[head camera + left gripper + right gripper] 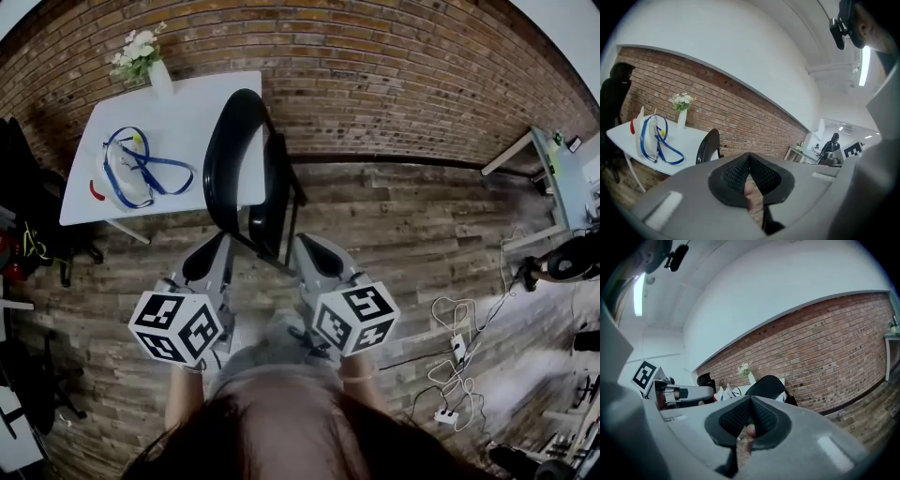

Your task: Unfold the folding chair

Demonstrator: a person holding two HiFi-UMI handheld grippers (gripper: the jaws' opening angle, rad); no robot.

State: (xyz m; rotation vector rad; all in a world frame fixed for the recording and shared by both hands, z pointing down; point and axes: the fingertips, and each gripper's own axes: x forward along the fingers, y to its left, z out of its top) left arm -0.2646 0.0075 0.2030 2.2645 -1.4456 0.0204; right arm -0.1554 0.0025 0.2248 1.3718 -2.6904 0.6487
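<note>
A black folding chair (246,169) stands upright on the wood floor against the corner of a white table, its seat and back close together. It also shows past the jaws in the left gripper view (708,146) and the right gripper view (768,386). My left gripper (217,246) hovers just short of the chair's near left side, and my right gripper (305,246) just short of its near right side. Both are shut with nothing between the pads (750,159) (751,401), and neither touches the chair.
The white table (103,202) carries a blue strap (141,169) and a vase of flowers (141,58). A brick wall (394,75) runs behind. Cables and a power strip (455,361) lie on the floor at right. A dark office chair (19,187) stands at left.
</note>
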